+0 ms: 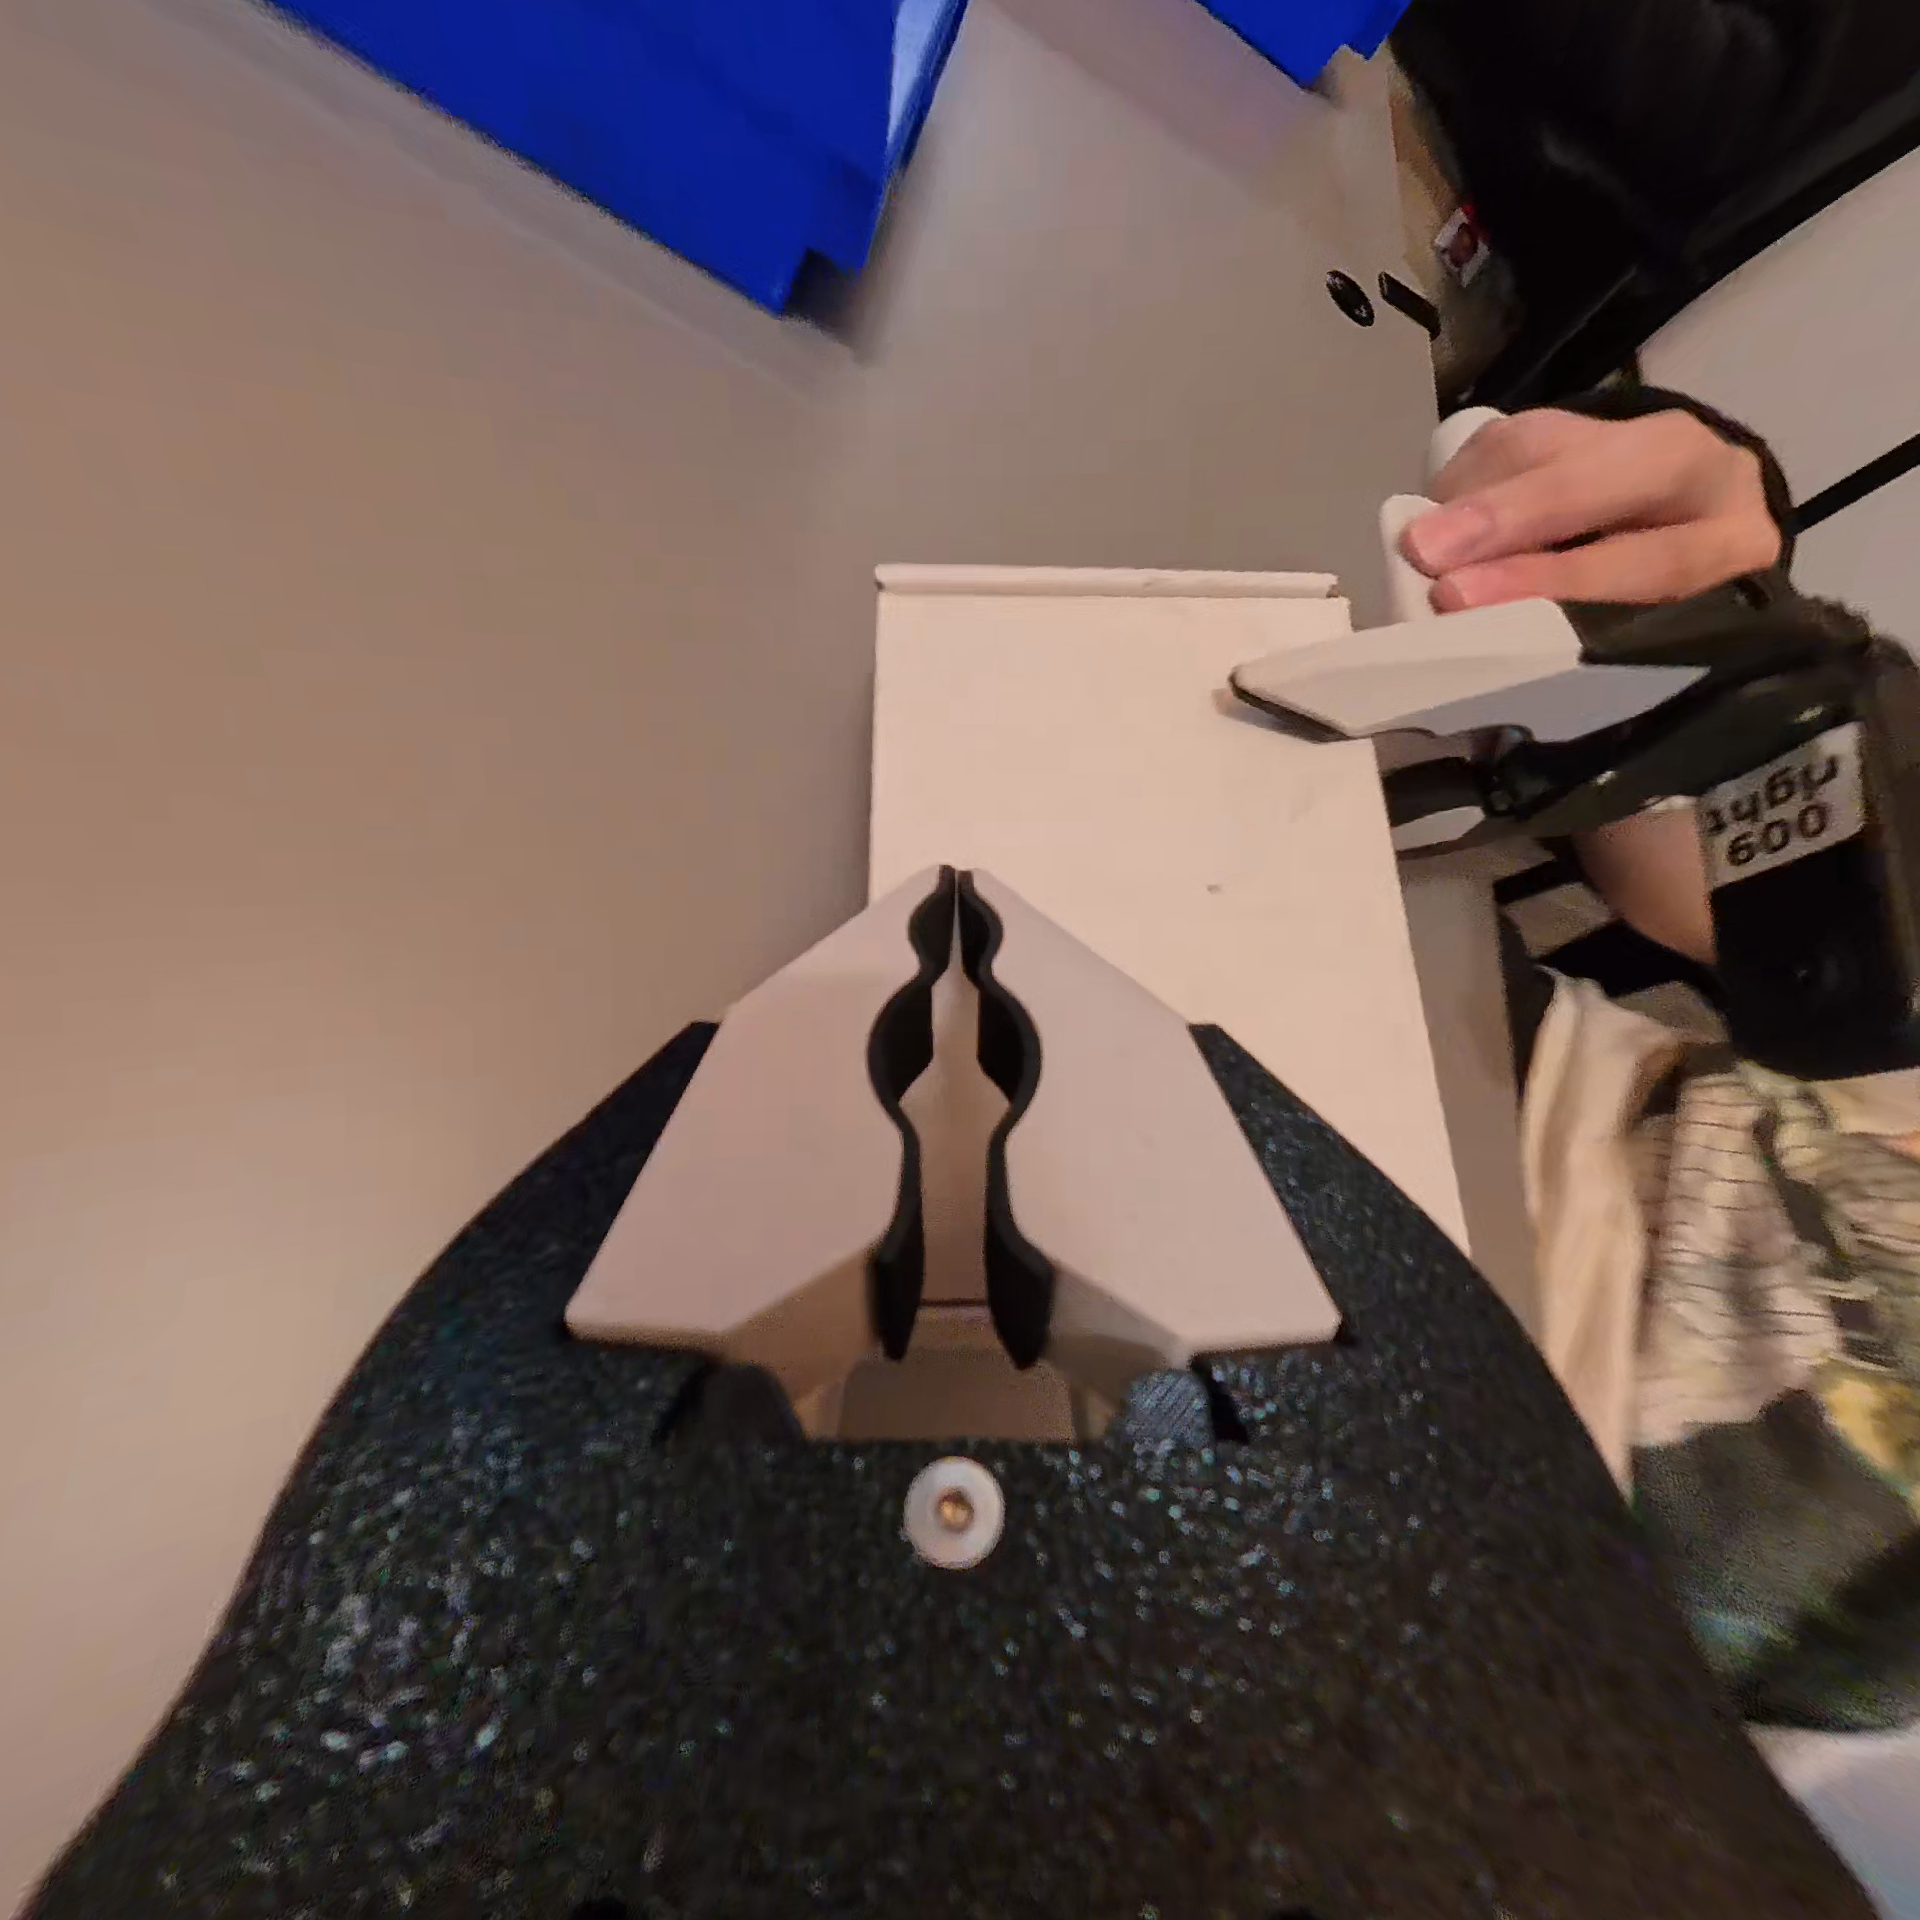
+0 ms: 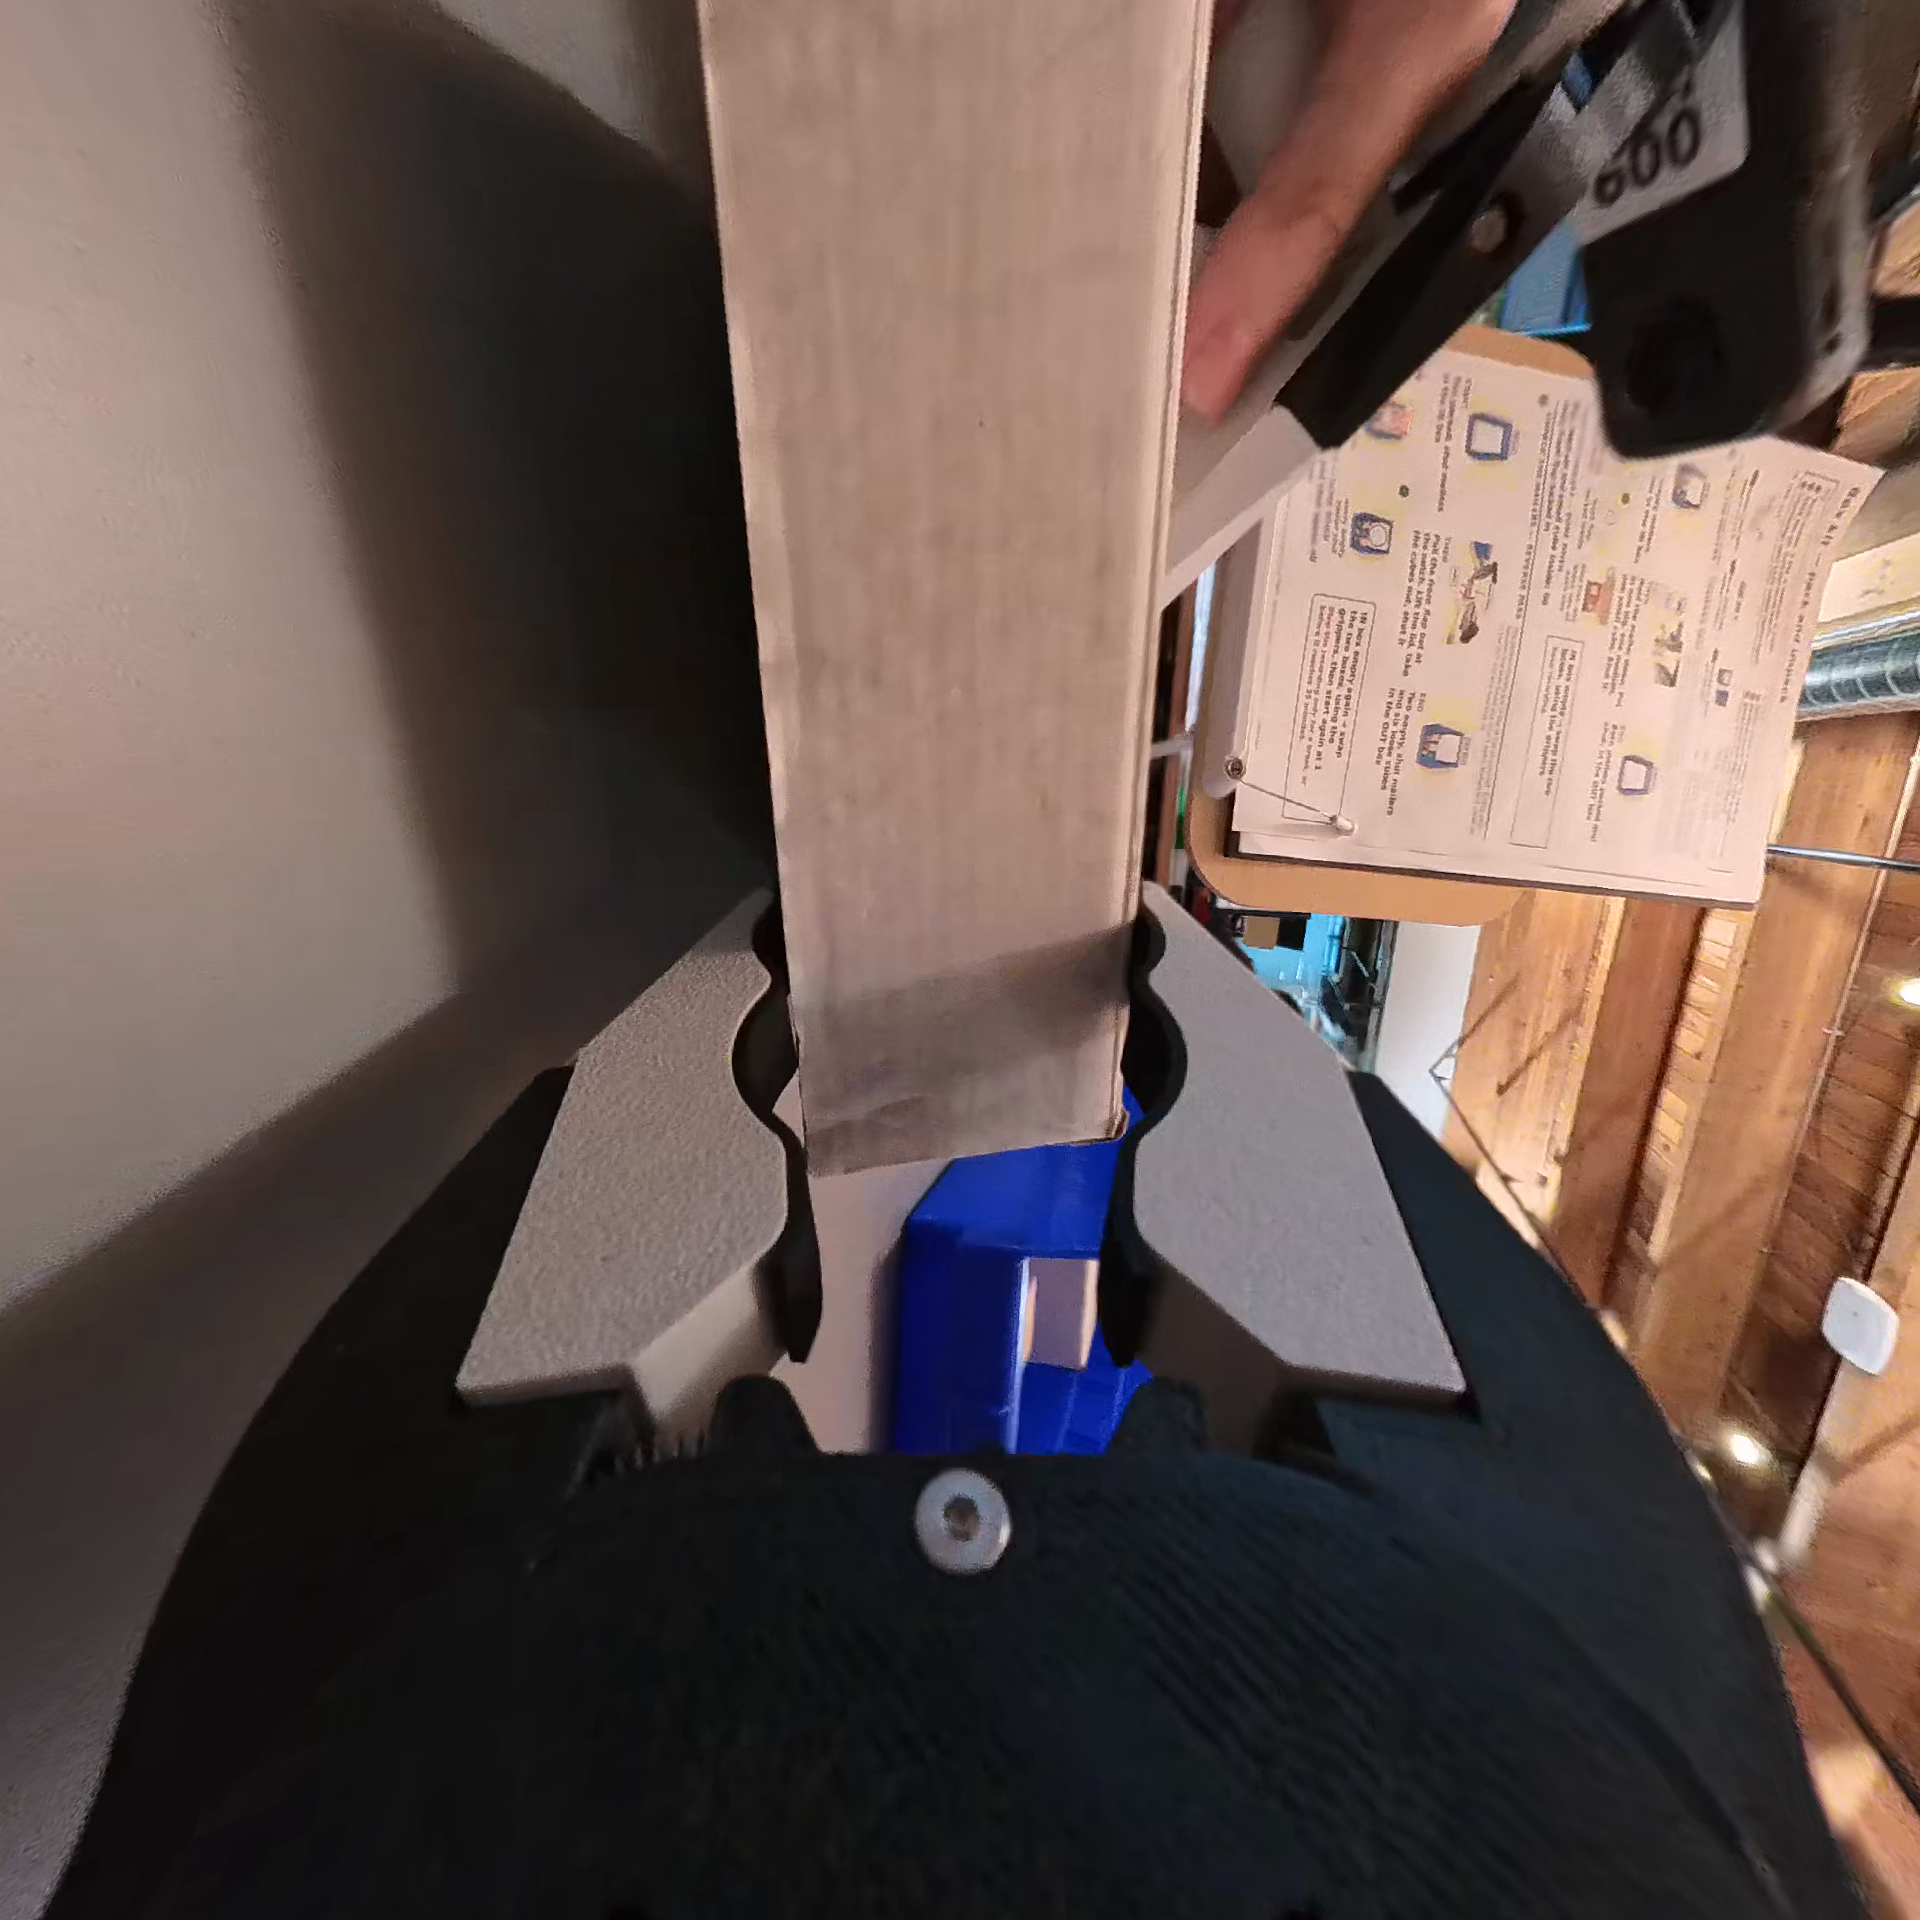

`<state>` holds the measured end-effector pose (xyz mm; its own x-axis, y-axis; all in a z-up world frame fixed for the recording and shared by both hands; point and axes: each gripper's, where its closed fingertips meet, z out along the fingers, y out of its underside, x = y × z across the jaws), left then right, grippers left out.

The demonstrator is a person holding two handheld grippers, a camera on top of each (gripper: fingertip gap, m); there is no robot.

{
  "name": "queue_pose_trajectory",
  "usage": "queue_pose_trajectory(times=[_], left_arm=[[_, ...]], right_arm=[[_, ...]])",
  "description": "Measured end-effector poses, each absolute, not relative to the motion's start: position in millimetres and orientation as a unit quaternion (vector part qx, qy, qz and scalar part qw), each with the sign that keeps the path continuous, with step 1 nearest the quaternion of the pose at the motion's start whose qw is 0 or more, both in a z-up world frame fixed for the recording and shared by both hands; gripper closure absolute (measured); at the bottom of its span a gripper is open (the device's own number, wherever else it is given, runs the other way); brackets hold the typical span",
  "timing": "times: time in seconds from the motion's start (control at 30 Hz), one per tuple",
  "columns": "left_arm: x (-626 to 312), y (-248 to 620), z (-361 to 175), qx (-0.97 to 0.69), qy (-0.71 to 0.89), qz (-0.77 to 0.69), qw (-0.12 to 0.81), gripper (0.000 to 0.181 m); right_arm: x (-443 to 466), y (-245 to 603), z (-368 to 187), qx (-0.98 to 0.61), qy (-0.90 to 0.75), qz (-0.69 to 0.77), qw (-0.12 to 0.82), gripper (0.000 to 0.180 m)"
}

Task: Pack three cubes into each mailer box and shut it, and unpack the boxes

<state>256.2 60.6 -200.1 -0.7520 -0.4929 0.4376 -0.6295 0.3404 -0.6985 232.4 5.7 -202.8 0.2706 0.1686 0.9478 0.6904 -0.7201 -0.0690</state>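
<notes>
A white mailer box (image 1: 1101, 790) is closed and lies under my left gripper (image 1: 954, 881), which is shut and empty, its tips over the box's broad face. My right gripper (image 2: 956, 935) is shut on the mailer box (image 2: 956, 468), one finger on each side of its narrow edge. In the left wrist view the right gripper's fingers (image 1: 1434, 675) reach onto the box from the right, held by a hand (image 1: 1590, 499). In the right wrist view a left finger (image 2: 1231, 488) shows by the box's right edge. No cubes are visible.
Blue bins (image 1: 665, 135) stand at the far end of the pale table (image 1: 416, 727). A blue bin (image 2: 987, 1309) also shows behind the held box. A clipboard with a printed sheet (image 2: 1507, 644) and a wooden wall (image 2: 1662, 1091) lie to the right.
</notes>
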Motion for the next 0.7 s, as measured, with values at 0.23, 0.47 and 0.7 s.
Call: queue_pose_trajectory(times=[0.23,0.47,0.7], left_arm=[[217.8,90.0,-134.1,0.226,-0.756,0.579,-0.206,0.110],[161.4,111.3,-182.4,0.097,-0.784,0.454,-0.412,0.078],[198.2,72.7,-202.1,-0.009,-0.771,0.368,-0.520,0.067]], right_arm=[[223.4,-1.1,-199.0,-0.783,-0.280,-0.497,0.248,0.117],[221.5,-6.7,-196.8,-0.793,-0.298,-0.462,0.261,0.117],[222.0,-2.7,-193.7,-0.811,-0.303,-0.419,0.272,0.117]])
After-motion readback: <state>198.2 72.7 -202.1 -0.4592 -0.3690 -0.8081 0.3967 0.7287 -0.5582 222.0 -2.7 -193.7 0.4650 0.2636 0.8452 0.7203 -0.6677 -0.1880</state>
